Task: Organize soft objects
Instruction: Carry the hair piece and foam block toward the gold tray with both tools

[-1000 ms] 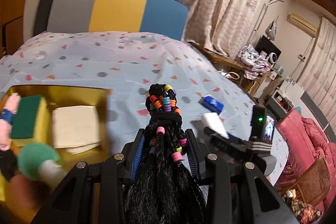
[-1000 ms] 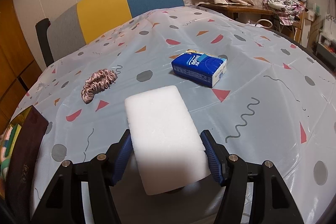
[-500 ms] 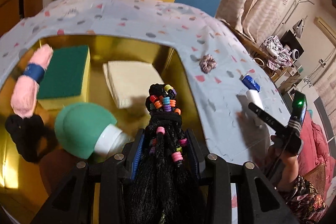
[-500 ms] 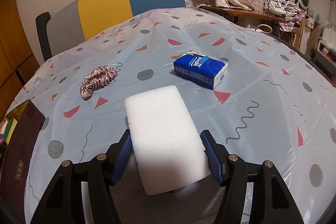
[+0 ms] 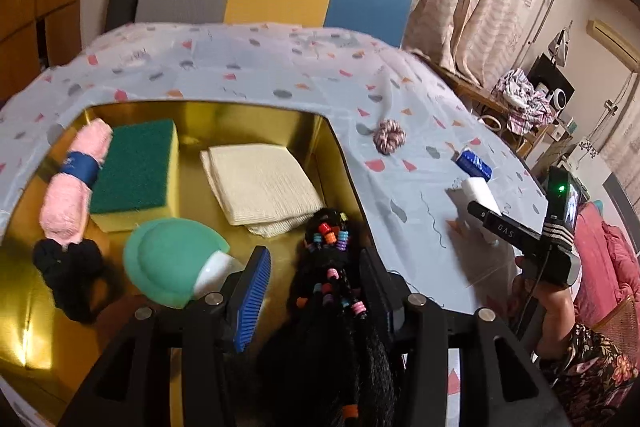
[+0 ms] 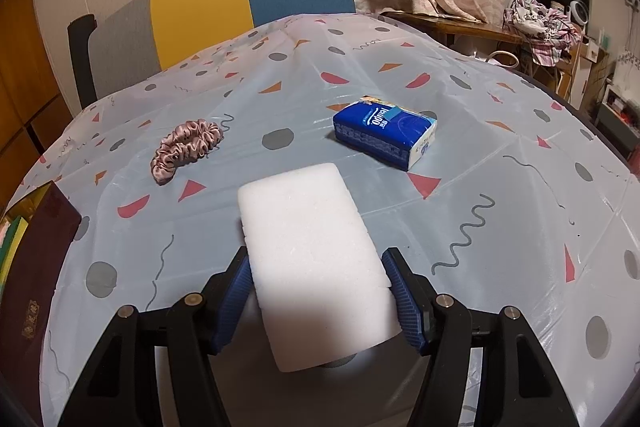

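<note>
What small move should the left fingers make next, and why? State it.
Probably lift the left gripper clear: its fingers have just been opening, the beaded black braids lie loose between them over the gold box, so the drop looks done.

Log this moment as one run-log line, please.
left gripper: jaws just opening, releasing beaded braid over gold box | right gripper: shut on white sponge | on table: scrunchie, tissue pack

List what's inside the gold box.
In the gold box: pink yarn, green-and-yellow sponge, folded cream cloth, green puff, black scrunchie, beaded black braids. The fingers hide the box's near part.
</note>
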### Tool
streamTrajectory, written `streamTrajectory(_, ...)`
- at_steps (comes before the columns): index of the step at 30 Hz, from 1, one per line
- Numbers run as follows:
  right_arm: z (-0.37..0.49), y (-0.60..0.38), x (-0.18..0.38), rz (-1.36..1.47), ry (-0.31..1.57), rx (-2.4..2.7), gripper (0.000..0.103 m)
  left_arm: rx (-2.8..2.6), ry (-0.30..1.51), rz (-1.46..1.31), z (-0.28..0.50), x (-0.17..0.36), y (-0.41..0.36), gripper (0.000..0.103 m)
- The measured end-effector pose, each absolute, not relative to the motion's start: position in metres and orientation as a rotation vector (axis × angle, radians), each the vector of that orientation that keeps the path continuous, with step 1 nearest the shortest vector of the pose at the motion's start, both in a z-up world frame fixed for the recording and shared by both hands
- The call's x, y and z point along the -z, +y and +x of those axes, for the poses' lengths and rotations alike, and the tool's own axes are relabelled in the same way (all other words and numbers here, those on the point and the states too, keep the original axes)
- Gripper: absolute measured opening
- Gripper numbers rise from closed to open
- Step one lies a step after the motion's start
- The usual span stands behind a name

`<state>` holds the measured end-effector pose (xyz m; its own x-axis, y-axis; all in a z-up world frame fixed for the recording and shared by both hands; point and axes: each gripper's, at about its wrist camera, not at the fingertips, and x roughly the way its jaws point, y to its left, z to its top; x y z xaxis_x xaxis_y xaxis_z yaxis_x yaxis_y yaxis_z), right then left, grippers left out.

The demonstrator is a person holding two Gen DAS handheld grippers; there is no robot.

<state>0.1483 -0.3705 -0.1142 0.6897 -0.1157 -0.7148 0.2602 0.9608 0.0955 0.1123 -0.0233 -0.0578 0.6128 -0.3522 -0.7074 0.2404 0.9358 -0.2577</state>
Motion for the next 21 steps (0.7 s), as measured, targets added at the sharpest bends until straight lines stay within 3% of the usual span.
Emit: streamTrajectory(21, 0.124, -0.304, 0.072, 0.124, 0.727, -0.001, 0.066, 0.261, 0.781, -0.235, 0.068, 0.048, 0.029, 0.047)
